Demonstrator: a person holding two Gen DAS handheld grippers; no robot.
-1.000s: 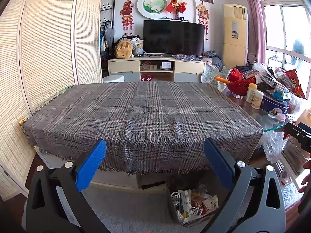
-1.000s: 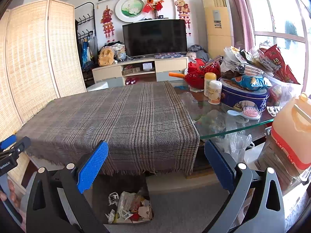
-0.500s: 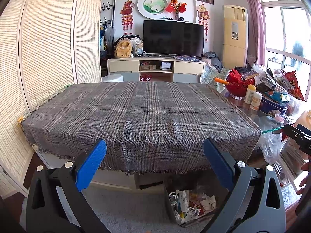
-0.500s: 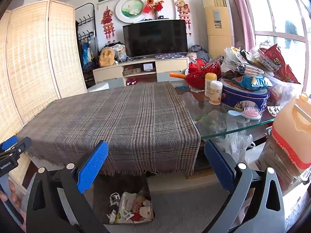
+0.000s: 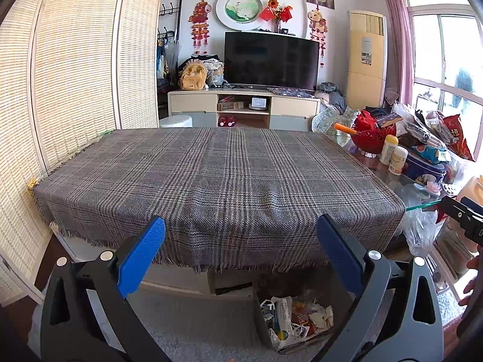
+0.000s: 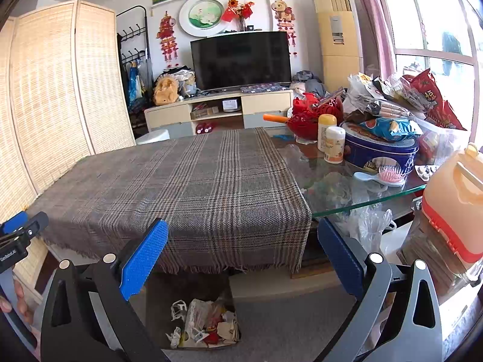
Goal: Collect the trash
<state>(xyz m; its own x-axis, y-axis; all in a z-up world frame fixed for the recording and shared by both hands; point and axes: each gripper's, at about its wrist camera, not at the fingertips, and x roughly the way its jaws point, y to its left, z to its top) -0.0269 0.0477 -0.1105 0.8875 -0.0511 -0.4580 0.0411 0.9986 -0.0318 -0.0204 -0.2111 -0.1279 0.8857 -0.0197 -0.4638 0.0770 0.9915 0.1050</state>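
A cardboard box of crumpled trash (image 5: 297, 321) sits on the floor under the table's front edge; it also shows in the right wrist view (image 6: 205, 321). The table's grey plaid cloth (image 5: 217, 178) is bare. My left gripper (image 5: 240, 252) is open and empty, held in front of the table edge above the box. My right gripper (image 6: 241, 253) is open and empty, also in front of the table edge above the box. Each gripper shows at the edge of the other's view.
The glass table end (image 6: 341, 187) at the right holds a blue tin (image 6: 380, 147), bottles (image 6: 333, 144), a red basket (image 6: 314, 114), snack bags and a hairbrush (image 6: 382, 178). A plastic bag (image 6: 368, 223) hangs below. An orange jug (image 6: 455, 202) stands at the right. A woven screen (image 5: 69, 69) stands at the left.
Both grippers have drifted slightly, so the table sits a little higher and farther in the views. Both stay open and empty.
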